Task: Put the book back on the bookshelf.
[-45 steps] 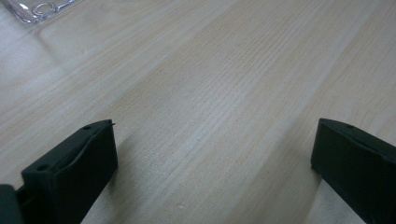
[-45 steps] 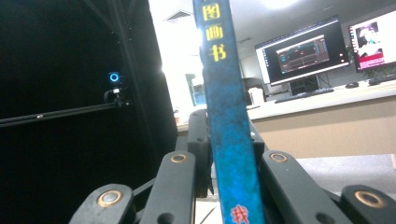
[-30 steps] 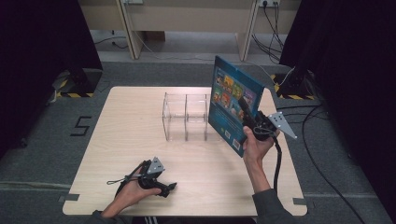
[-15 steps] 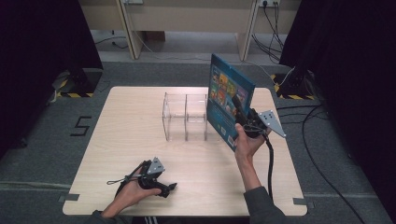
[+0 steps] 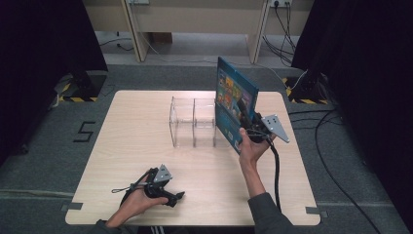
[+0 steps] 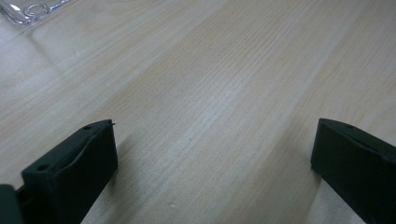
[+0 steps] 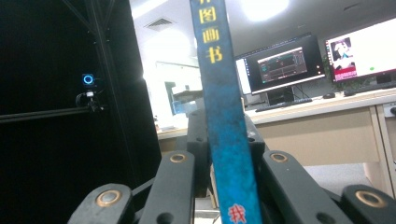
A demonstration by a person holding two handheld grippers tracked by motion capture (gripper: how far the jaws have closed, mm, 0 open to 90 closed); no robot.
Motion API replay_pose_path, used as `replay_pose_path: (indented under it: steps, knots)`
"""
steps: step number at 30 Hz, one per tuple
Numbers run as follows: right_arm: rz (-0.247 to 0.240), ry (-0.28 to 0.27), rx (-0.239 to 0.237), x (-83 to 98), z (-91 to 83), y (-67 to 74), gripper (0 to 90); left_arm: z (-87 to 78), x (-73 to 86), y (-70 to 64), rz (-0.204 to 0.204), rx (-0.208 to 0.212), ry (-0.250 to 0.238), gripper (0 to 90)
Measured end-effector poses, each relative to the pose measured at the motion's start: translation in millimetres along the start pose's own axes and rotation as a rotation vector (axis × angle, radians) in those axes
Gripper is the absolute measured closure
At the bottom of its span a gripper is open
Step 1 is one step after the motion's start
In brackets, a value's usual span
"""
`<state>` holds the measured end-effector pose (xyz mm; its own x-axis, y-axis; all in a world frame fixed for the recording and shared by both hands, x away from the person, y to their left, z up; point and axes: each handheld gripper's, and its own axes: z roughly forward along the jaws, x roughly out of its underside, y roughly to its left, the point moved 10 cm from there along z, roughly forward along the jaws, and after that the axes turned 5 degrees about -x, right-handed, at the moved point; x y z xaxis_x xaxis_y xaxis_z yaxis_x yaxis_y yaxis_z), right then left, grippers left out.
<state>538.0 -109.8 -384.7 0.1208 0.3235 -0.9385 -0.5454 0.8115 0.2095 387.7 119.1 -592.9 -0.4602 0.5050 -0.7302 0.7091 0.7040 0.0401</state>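
Note:
A thin blue picture book (image 5: 234, 100) stands upright in the air just right of a clear plastic rack (image 5: 192, 121) on the table. My right gripper (image 5: 245, 116) is shut on the book's lower right side. In the right gripper view the book's blue spine (image 7: 222, 116) with yellow characters rises between my two black jaws, which press it from both sides. My left gripper (image 5: 176, 197) rests near the table's front edge, held by a hand. Its jaws stand wide apart over bare wood in the left gripper view (image 6: 212, 154), with nothing between them.
The clear rack has two open compartments at the table's (image 5: 146, 141) middle; its corner (image 6: 28, 8) shows in the left gripper view. Cables (image 5: 277, 170) trail from the right gripper across the table. Desks with lit monitors (image 7: 280, 63) show in the right gripper view.
My right gripper has carried the book a little to the left and down, closer to the rack's right end. The left gripper has stayed in place.

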Motion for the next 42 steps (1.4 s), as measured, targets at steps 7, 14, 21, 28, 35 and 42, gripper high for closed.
replay_pose_path:
  steps: [7,14,21,28,35,42]
  knots:
    - [0.0,-0.008,0.01,2.9,-0.1,-3.0,80.4,-0.3,0.2,-0.8,0.005,0.004,0.002,0.0]
    - [0.036,-0.017,0.008,5.0,-0.8,-4.3,79.5,-0.3,0.2,-1.1,0.005,0.004,0.002,0.0]
    - [0.078,0.014,0.032,7.2,-14.6,-6.9,78.9,-0.2,0.2,-1.3,0.007,0.004,0.0,0.0]
    - [0.072,0.063,0.072,12.1,-23.4,-13.2,79.6,-0.2,0.1,-1.5,0.006,0.004,0.0,0.0]
    - [0.045,0.11,0.069,14.4,-28.6,-10.4,79.0,-0.2,0.1,-1.8,0.007,0.005,-0.001,0.0]
    - [0.058,0.135,0.078,14.7,-33.9,-14.1,76.8,-0.3,0.1,-1.9,0.007,0.004,0.0,0.0]
